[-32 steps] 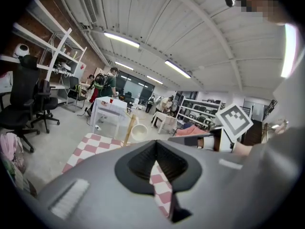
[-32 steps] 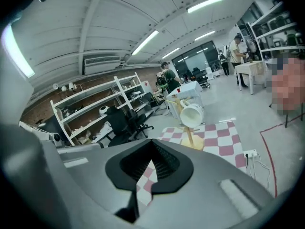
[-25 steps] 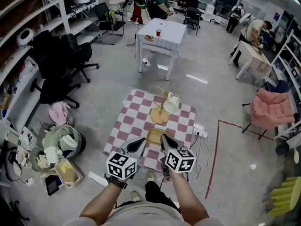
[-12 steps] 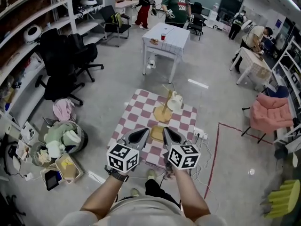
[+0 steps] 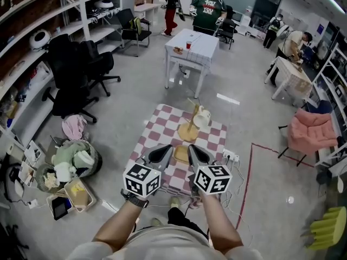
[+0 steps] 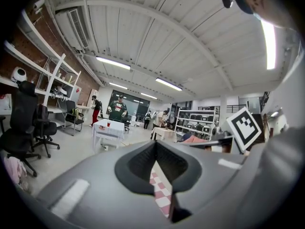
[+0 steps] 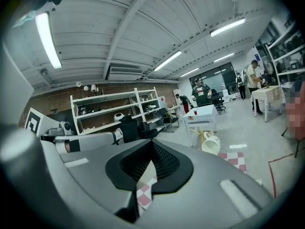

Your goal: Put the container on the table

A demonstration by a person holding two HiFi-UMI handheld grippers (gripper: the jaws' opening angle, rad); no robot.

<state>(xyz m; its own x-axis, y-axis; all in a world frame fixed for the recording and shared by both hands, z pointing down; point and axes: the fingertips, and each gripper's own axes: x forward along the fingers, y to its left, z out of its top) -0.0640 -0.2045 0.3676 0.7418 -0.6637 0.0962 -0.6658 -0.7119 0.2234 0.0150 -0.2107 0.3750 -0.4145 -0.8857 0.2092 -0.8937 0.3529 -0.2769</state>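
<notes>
A cream container (image 5: 199,117) lies tipped on its side on a red-and-white checked mat (image 5: 157,131) on the floor; it also shows in the right gripper view (image 7: 210,143). A tan round dish (image 5: 187,132) lies beside it. A second tan dish (image 5: 180,154) shows between my two grippers. The left gripper (image 5: 161,154) and the right gripper (image 5: 191,154) hover side by side over the mat's near edge, well short of the container, jaws together, holding nothing. The white table (image 5: 194,42) stands beyond the mat and carries a red cup (image 5: 188,43).
Black office chairs (image 5: 81,69) and shelving line the left wall. A basket of clothes (image 5: 73,164) and boxes sit at the lower left. A power strip and cables (image 5: 232,157) lie right of the mat, beside red floor tape (image 5: 250,167). People stand beyond the white table.
The head view has tilted up, showing more of the room's far end. Both grippers shifted slightly forward over the near tan dish and stayed shut. The container has not moved.
</notes>
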